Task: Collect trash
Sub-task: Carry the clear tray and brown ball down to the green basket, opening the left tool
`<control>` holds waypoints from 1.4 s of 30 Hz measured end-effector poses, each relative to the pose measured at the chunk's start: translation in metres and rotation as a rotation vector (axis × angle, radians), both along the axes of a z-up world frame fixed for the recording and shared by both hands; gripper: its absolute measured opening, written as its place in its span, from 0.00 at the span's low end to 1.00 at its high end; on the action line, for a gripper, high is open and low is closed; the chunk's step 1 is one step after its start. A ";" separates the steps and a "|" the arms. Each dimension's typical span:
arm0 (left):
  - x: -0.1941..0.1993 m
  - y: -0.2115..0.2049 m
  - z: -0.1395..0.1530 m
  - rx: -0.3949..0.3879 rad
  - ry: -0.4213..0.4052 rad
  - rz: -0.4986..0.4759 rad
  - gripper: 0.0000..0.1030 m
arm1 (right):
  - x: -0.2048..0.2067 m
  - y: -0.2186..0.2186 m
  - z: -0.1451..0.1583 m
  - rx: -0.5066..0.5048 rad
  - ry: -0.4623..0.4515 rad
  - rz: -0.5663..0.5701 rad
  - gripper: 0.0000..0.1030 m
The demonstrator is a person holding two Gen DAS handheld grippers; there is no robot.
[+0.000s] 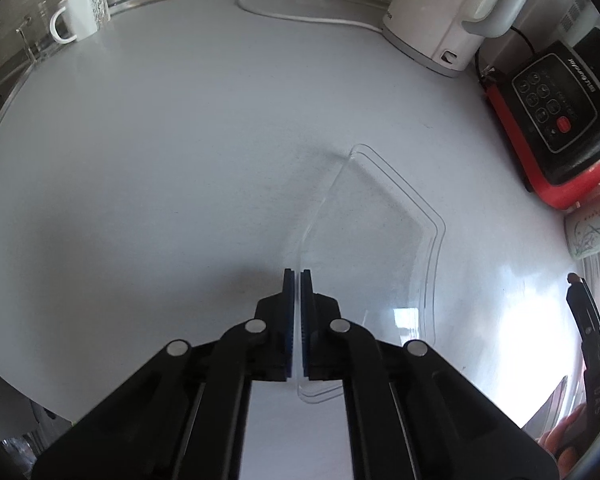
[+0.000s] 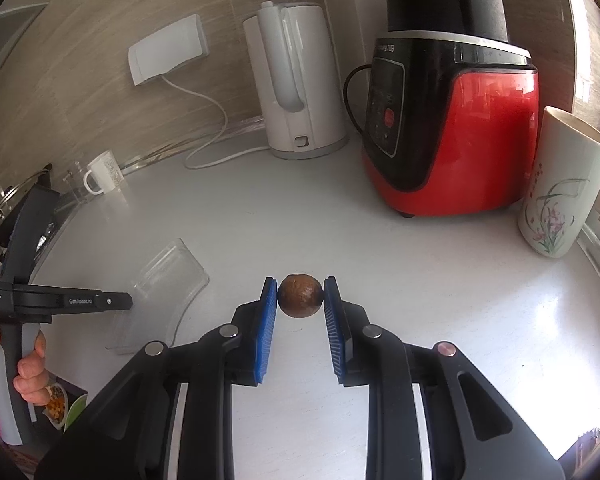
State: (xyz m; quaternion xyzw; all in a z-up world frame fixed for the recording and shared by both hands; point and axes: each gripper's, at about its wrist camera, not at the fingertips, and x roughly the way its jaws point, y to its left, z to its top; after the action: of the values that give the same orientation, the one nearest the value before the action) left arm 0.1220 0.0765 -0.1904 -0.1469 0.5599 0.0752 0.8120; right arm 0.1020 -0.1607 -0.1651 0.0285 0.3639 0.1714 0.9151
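Note:
A clear plastic tray (image 1: 380, 240) lies on the white counter (image 1: 160, 180). My left gripper (image 1: 299, 276) is shut on the tray's near-left rim, and the thin wall runs between the blue pads. In the right wrist view the same tray (image 2: 168, 280) sits at the left, with the left gripper (image 2: 116, 301) over it, held by a hand (image 2: 28, 372). My right gripper (image 2: 300, 284) is shut on a small round brown pit (image 2: 300, 295), which hangs just above the counter.
A white kettle (image 2: 296, 80) with its cable (image 2: 212, 136) stands at the back. To its right is a red and black blender (image 2: 452, 120). A floral cup (image 2: 560, 184) is at the right edge and a white mug (image 2: 104, 172) at the back left.

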 end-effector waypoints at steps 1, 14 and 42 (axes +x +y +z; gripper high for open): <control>-0.002 0.001 0.001 -0.002 -0.004 -0.007 0.02 | 0.000 0.001 0.000 -0.001 0.001 0.002 0.24; -0.085 0.047 0.052 0.049 -0.086 -0.228 0.02 | -0.061 0.037 0.032 -0.057 0.006 -0.010 0.24; -0.284 0.174 -0.049 0.090 0.025 -0.651 0.07 | -0.308 0.248 0.026 0.007 0.124 -0.140 0.24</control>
State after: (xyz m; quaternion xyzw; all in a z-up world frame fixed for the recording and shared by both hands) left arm -0.1617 0.2506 -0.2393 0.0767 0.5834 -0.1617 0.7922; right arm -0.2060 0.0870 -0.1389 0.0676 0.4162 0.1061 0.9005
